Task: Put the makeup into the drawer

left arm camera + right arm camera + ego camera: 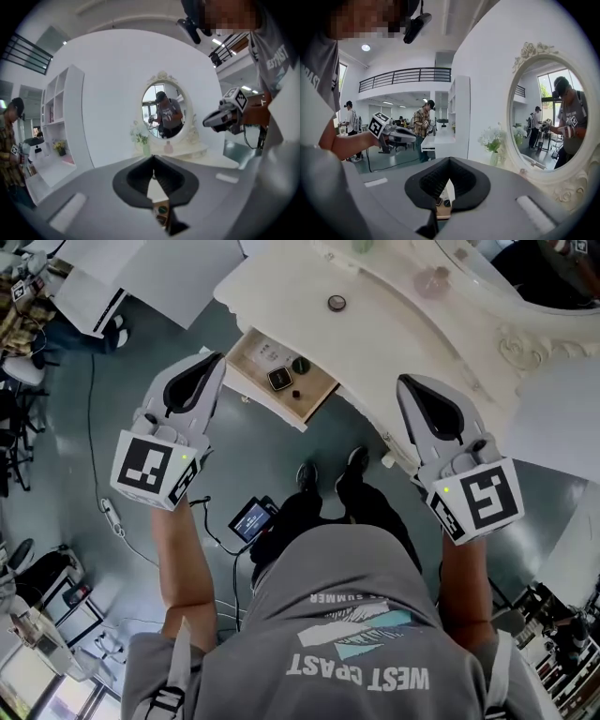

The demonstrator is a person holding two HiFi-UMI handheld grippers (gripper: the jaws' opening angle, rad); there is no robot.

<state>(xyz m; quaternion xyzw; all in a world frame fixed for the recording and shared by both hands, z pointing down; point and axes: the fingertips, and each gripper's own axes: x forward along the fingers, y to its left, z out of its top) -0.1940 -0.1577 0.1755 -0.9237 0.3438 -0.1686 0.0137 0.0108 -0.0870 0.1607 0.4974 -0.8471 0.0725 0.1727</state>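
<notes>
Makeup [279, 379] lies in the open drawer [317, 386], whose length runs diagonally

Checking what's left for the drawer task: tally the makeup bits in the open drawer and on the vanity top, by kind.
Square compact, in drawer: 1
Small round pieces, in drawer: 2
Unclear small piece, in drawer: 1
Round jar, on vanity top: 1
Pink bottle, on vanity top: 1
Total: 6

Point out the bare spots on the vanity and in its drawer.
Vanity top lies bare left of the round compact, and between it and the front edge. The open drawer is crowded midway around the square compact; only its right end looks free.
</notes>
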